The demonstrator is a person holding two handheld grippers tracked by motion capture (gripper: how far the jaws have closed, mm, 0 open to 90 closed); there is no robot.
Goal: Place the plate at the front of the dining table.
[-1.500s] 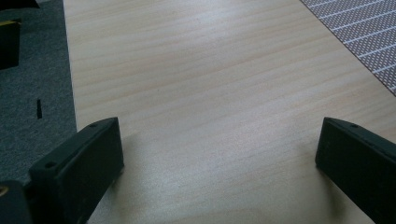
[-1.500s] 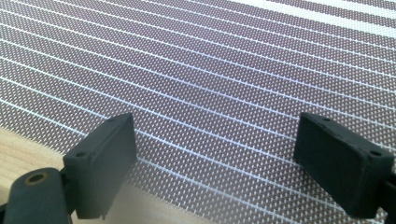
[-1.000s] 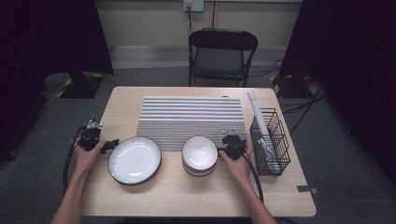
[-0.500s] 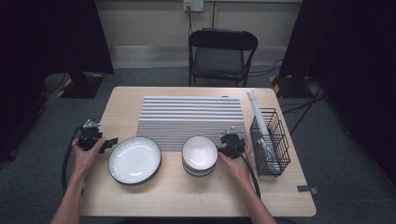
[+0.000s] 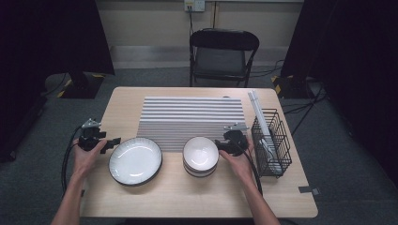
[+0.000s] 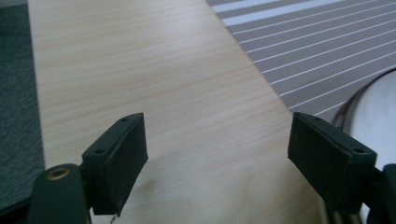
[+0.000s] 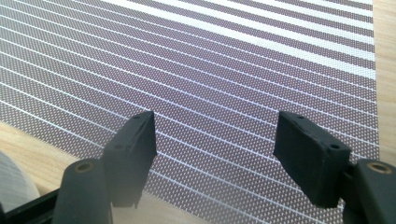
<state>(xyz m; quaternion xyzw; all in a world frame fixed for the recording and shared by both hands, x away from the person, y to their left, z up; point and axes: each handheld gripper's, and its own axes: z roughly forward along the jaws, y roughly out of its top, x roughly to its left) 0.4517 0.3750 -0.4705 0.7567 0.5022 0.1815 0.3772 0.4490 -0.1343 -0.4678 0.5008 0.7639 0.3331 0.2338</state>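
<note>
Left gripper [image 5: 114,141] held level just beside the left rim of the plate [image 5: 135,161], not touching it; jaws wide apart, having just been closing a little, with nothing but bare table [image 6: 163,84] between them and the plate's dark rim [image 6: 373,107] at the far right of the left gripper view. Right gripper [image 5: 219,144] held at the right edge of the stacked bowls [image 5: 200,155], near the rim, contact not clear from above; jaws likewise wide, also just closing slightly, empty, with the striped mat [image 7: 210,70] beyond them and a white bowl edge [image 7: 14,184] at lower left. Plate flat on the table, front left of the mat [image 5: 192,117]. Bowls front centre, just right of the plate. Wire basket [image 5: 271,140] at the right, holding white items.
</note>
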